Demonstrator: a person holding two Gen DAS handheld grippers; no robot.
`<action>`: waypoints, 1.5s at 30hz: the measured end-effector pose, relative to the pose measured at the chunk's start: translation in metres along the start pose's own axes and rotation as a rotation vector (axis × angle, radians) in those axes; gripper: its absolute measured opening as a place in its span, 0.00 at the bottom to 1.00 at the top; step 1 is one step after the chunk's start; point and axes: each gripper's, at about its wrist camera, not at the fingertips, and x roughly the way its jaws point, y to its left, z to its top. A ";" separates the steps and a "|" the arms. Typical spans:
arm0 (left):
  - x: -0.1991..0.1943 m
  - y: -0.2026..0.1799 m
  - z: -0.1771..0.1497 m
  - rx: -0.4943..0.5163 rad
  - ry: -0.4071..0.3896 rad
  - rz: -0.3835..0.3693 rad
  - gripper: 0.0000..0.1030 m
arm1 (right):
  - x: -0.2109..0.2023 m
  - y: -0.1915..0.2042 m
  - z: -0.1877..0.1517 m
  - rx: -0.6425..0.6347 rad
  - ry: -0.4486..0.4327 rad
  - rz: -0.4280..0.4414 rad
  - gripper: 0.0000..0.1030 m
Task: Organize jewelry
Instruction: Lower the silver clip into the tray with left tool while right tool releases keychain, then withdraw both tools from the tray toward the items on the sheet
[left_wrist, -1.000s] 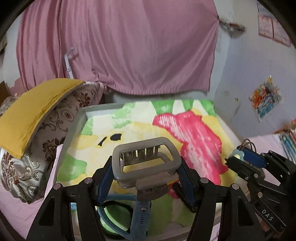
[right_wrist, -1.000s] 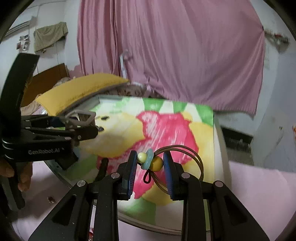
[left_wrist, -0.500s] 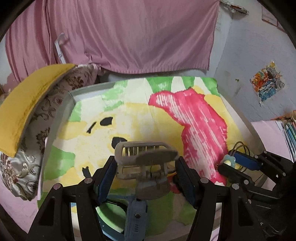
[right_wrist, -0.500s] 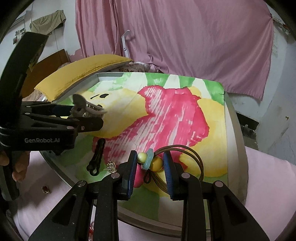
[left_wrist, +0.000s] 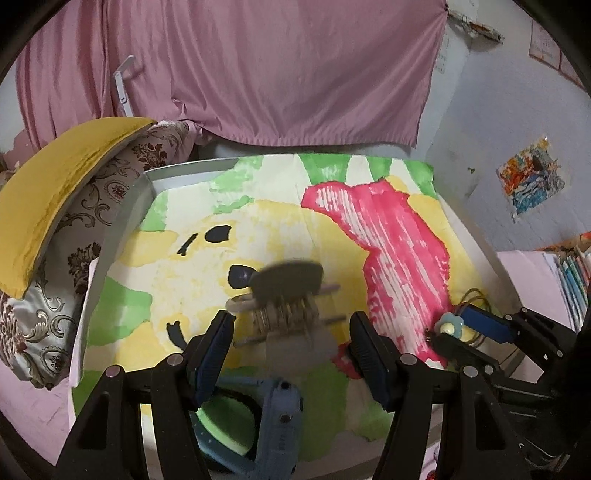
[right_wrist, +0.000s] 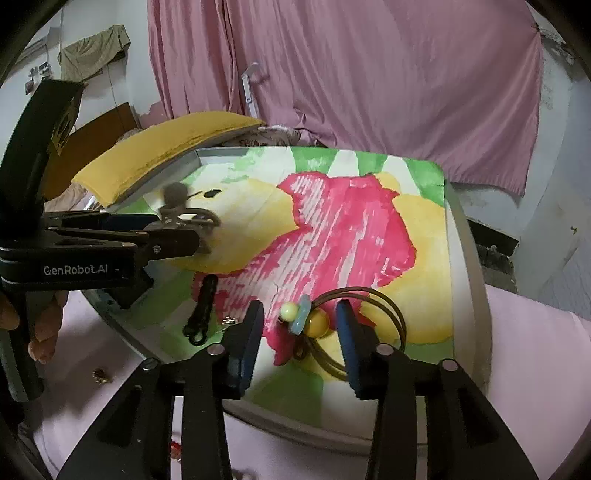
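The right gripper (right_wrist: 299, 308) is opening over the near right part of the tray (right_wrist: 461, 258). Its pads stand clear on both sides of the beaded hair tie (right_wrist: 314, 325), which lies on the tray's painted sheet (right_wrist: 258, 218). That looks like a set-down: the tie is placed low, then let go rather than dropped.

The left gripper (left_wrist: 291, 317) hangs spread wide over the tray's near left part with a grey hair claw (left_wrist: 286, 284) at its fingertips. The claw is blurred, so I cannot tell whether the pads press on it. It is probably carried there to get a spot of its own, apart from the tie.

A black clip (right_wrist: 202, 310) lies at the tray's near left edge. A blue strap (left_wrist: 277, 413) (perhaps a watch band) lies at the near edge, under the left gripper.

The tray is a shallow metal one lined with a bright yellow, pink and green painting, and it sits on pink bedding. To its left are a yellow cushion (left_wrist: 55, 192) and a patterned pillow (left_wrist: 85, 236). Behind it hangs a pink curtain (right_wrist: 369, 92) against pale walls.
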 end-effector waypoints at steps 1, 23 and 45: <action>-0.003 0.001 -0.001 -0.003 -0.010 -0.003 0.63 | -0.002 0.000 -0.001 0.000 -0.005 -0.001 0.36; -0.101 0.013 -0.074 -0.070 -0.408 -0.018 0.91 | -0.114 0.018 -0.046 0.084 -0.445 -0.062 0.91; -0.137 0.005 -0.149 -0.048 -0.502 -0.028 0.99 | -0.140 0.014 -0.101 0.101 -0.468 -0.032 0.96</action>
